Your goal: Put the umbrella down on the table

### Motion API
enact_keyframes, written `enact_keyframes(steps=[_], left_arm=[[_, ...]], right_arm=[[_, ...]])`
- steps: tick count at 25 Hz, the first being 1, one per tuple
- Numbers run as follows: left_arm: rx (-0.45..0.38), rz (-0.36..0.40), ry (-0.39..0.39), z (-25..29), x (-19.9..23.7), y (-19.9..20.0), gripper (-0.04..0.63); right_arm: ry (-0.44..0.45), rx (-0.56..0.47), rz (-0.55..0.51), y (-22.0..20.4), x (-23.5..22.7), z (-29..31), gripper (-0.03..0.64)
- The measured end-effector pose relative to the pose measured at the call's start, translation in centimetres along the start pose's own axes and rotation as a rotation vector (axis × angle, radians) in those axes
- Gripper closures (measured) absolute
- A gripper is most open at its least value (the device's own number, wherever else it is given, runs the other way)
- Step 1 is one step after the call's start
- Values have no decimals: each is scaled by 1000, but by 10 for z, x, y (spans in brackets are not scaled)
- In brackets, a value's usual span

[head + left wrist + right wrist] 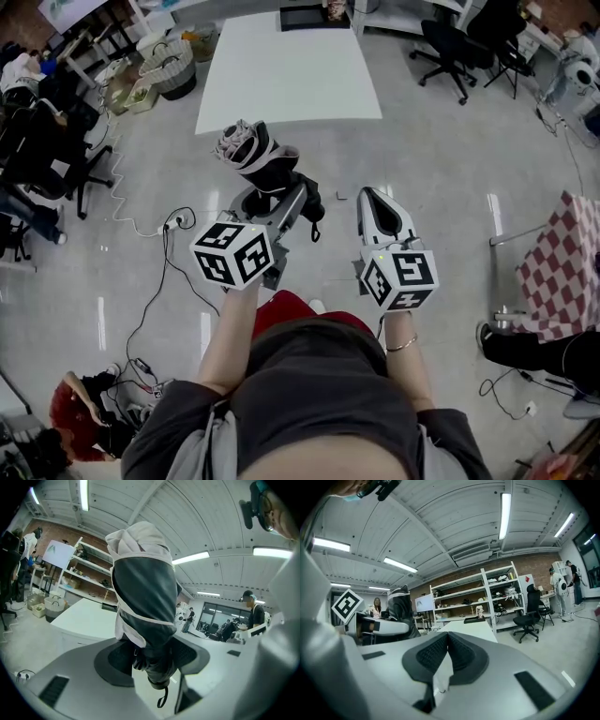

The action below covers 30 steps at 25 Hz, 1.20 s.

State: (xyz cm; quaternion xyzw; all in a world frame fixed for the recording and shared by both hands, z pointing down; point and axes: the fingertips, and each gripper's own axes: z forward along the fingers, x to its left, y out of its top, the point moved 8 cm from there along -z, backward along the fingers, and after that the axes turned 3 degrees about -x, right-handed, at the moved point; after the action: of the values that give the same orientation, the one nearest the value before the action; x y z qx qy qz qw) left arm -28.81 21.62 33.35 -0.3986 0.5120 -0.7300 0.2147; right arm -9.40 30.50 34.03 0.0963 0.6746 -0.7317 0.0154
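Note:
A folded umbrella, black with pale trim, stands upright between the jaws of my left gripper. In the left gripper view the umbrella fills the middle and both pads press on its lower end, so the left gripper is shut on it. My right gripper hangs level beside it on the right, apart from the umbrella; its pads meet with nothing between them in the right gripper view. The white table lies ahead across bare floor, with both grippers short of its near edge.
Office chairs stand right of the table and woven baskets to its left. A cable with a power strip runs over the floor at my left. A checked cloth is at the right edge. Shelves line the far wall.

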Motion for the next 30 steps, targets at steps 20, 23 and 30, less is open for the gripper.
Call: enact_keyframes(steps=[20,23,30], left_arm=[[-14,44,14,26,4,20,365],[-16,45,10,35,9,26,365],[-10,47,-15,73,25,38,365]], right_arm=[[-28,-24,18,9,-29,13,598],[-41,-26,17,12,-35,21,597],[-77,-29,13,16,-55,46,598]])
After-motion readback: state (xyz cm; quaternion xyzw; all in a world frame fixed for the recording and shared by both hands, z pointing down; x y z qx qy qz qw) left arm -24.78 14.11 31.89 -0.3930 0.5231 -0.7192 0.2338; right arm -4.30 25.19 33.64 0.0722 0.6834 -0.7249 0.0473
